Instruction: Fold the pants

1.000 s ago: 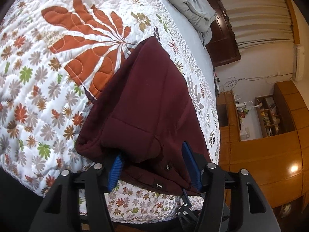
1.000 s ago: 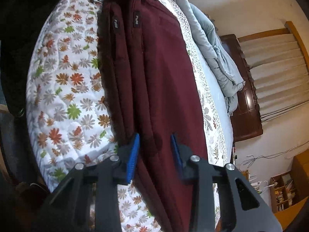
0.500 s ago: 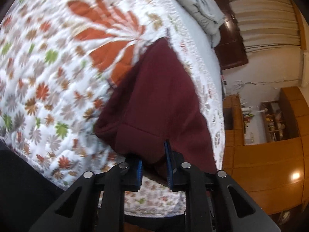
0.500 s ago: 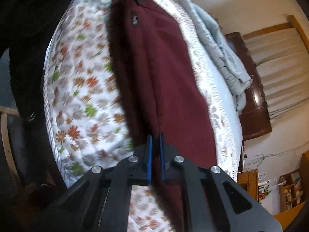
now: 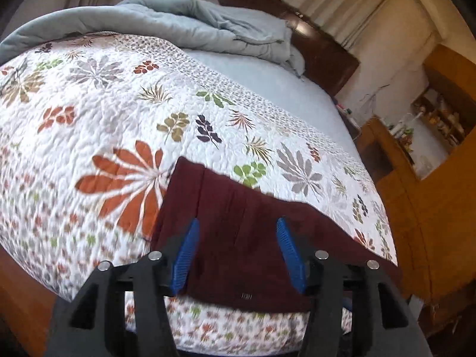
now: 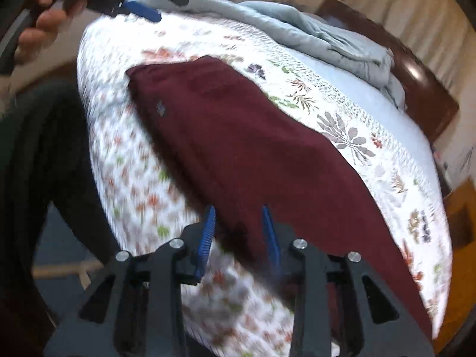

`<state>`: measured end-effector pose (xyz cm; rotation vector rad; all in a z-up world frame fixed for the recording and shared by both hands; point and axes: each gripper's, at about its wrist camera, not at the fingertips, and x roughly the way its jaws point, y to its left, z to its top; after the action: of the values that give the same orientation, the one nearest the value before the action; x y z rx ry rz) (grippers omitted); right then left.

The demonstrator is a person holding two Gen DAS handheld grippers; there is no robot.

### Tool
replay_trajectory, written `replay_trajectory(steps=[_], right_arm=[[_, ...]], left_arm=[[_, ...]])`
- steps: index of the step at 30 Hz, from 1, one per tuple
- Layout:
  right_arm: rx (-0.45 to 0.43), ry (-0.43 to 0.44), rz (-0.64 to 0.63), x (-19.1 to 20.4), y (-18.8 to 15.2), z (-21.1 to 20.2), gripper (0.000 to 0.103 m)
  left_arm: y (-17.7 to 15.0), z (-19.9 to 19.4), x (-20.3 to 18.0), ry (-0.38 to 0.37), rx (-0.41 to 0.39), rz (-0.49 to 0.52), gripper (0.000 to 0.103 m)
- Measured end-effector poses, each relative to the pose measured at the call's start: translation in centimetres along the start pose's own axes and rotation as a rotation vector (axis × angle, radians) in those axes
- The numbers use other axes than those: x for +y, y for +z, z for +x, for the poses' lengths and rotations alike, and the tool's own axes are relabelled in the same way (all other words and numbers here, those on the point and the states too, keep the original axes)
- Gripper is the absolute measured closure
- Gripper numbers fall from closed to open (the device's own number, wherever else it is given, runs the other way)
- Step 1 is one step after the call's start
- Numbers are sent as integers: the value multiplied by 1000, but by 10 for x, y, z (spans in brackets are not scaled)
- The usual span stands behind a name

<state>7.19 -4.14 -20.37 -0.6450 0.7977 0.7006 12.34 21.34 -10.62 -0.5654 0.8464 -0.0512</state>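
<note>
On floral quilt (image 5: 98,113): maroon pants (image 5: 238,232), apparently folded lengthwise, cross folds left; left tool (image 5: 236,251) and right tool (image 6: 238,238) opening, gripping nothing

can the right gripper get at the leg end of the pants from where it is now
Probably yes. The right gripper, jaws opening with nothing pinched, hangs over the maroon pants lying flat on the quilt; nothing lies between.

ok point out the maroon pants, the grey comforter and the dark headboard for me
maroon pants (image 6: 244,136): right wrist view, middle of the flat folded fabric
grey comforter (image 5: 184,26): left wrist view, bunched middle of the heap
dark headboard (image 5: 324,50): left wrist view, wooden face behind the comforter
</note>
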Motion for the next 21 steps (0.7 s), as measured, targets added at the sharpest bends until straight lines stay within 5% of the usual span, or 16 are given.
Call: replay_trajectory(steps=[4, 7, 9, 12, 13, 16, 21], right_arm=[[-35, 30, 78, -1, 24, 12, 68], [-40, 43, 111, 11, 32, 33, 67], [2, 76, 101, 23, 30, 51, 71], [39, 100, 83, 33, 14, 64, 76], [35, 104, 80, 33, 10, 63, 76], [31, 114, 72, 32, 9, 61, 76], [-36, 191, 245, -8, 19, 38, 68]], left_arm=[[22, 7, -17, -60, -18, 41, 46], [27, 52, -21, -184, 76, 44, 47], [20, 95, -4, -177, 180, -3, 52], [-1, 141, 43, -146, 287, -129, 80], [-5, 144, 54, -148, 283, -154, 101], [-18, 147, 81, -260, 257, -250, 100], [-21, 144, 73, -242, 233, -209, 100]])
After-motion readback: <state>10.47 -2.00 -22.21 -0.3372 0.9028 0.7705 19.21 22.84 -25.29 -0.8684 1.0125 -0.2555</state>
